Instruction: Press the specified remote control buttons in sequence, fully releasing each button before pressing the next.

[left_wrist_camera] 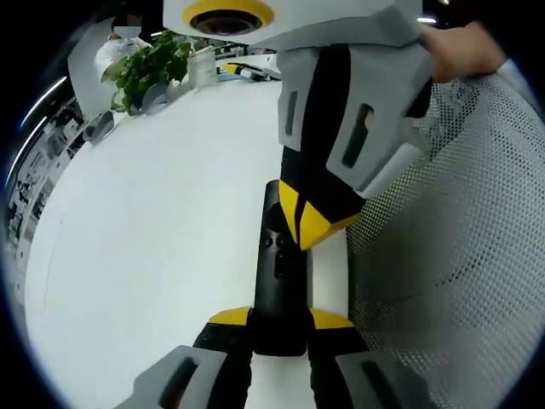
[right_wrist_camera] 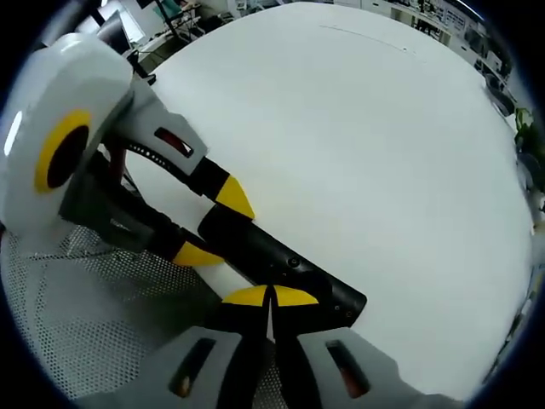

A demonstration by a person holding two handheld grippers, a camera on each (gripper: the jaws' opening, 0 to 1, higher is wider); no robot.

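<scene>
The black remote (left_wrist_camera: 279, 281) lies on the white desk (left_wrist_camera: 153, 221) at its edge, long axis pointing away from the left tongs (left_wrist_camera: 279, 319), which clamp its near end. The right tongs (right_wrist_camera: 271, 296), tips together, press down on its button face; no lettering is readable.

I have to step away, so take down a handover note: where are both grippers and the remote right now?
Left gripper: shut on the near end of the black remote, which it steadies on the white table.
Right gripper: jaws closed, yellow tips against the remote's button face.
Remote lies near the table edge beside a mesh chair.
Buttons already pressed: cannot tell. Left: release fully, then go on with the sequence.
</scene>
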